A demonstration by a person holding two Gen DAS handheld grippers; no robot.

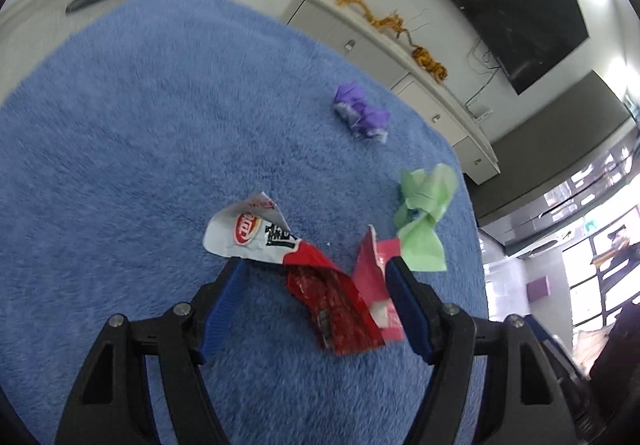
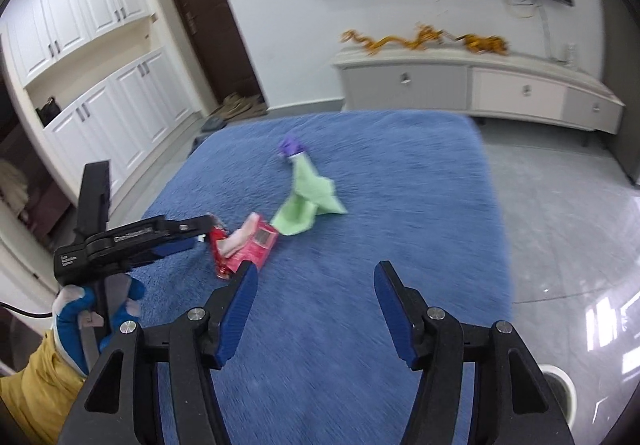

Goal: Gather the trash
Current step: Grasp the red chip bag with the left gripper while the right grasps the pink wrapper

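Trash lay scattered on blue rug: red wrapper between left tongs, spread apart, gripping nothing. Right tongs apart, empty.

Wide bare stretches of the blue rug are being left open ahead of the right gripper. The way at its left is being blocked by the left gripper, with the red wrapper, pink packet and green paper clustered there.
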